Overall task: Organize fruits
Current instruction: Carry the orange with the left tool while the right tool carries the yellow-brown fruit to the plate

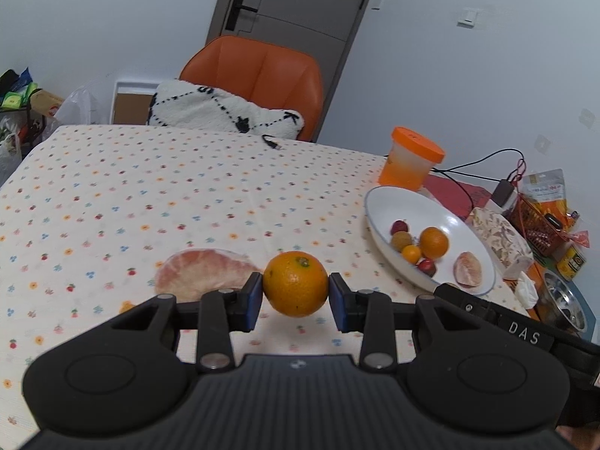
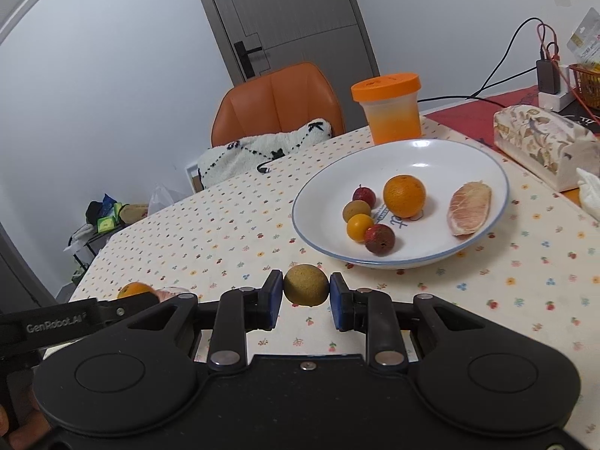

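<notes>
My left gripper (image 1: 295, 296) is shut on an orange (image 1: 295, 284) and holds it just above the dotted tablecloth. A peeled pomelo segment (image 1: 204, 273) lies on the cloth behind its left finger. My right gripper (image 2: 305, 298) is shut on a small brownish-green round fruit (image 2: 305, 285), in front of the white plate (image 2: 318, 191). The plate holds an orange (image 2: 404, 195), a pomelo segment (image 2: 469, 208), two dark red fruits (image 2: 379, 239), a small yellow one (image 2: 359, 227) and a brown-green one (image 2: 356, 209). The plate also shows in the left wrist view (image 1: 397, 202).
An orange-lidded tub (image 2: 390, 107) stands behind the plate. A patterned tissue box (image 2: 540, 146), cables, a charger and a red basket (image 2: 587, 82) sit at the right. A steel bowl (image 1: 566, 302) is at the table's right edge. An orange chair (image 1: 258, 71) with a cushion stands behind the table.
</notes>
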{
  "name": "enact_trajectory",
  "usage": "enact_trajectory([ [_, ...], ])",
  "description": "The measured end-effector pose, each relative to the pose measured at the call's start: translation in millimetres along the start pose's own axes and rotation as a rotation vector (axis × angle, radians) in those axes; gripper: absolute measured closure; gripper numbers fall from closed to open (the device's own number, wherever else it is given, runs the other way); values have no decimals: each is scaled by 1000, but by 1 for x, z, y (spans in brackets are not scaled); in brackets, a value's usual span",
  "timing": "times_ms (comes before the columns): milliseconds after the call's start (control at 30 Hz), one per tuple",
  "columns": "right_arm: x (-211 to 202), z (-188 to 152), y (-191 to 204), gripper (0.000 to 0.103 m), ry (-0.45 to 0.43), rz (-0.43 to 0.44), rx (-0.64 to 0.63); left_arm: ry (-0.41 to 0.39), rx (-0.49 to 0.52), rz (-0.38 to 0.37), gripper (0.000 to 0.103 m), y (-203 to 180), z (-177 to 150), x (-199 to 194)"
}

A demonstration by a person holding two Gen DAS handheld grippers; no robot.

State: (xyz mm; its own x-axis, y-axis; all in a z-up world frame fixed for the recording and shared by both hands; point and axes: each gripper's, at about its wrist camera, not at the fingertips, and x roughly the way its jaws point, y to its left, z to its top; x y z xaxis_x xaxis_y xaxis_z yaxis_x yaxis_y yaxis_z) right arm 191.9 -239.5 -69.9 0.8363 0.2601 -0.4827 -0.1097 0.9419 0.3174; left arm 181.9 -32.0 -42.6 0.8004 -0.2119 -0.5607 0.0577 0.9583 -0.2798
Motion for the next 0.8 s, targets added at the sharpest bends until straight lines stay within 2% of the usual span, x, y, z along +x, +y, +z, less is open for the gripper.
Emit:
enact_trajectory([
  [800, -47, 15, -52, 78, -112, -21, 64, -35, 106, -56, 67, -66, 13, 5],
])
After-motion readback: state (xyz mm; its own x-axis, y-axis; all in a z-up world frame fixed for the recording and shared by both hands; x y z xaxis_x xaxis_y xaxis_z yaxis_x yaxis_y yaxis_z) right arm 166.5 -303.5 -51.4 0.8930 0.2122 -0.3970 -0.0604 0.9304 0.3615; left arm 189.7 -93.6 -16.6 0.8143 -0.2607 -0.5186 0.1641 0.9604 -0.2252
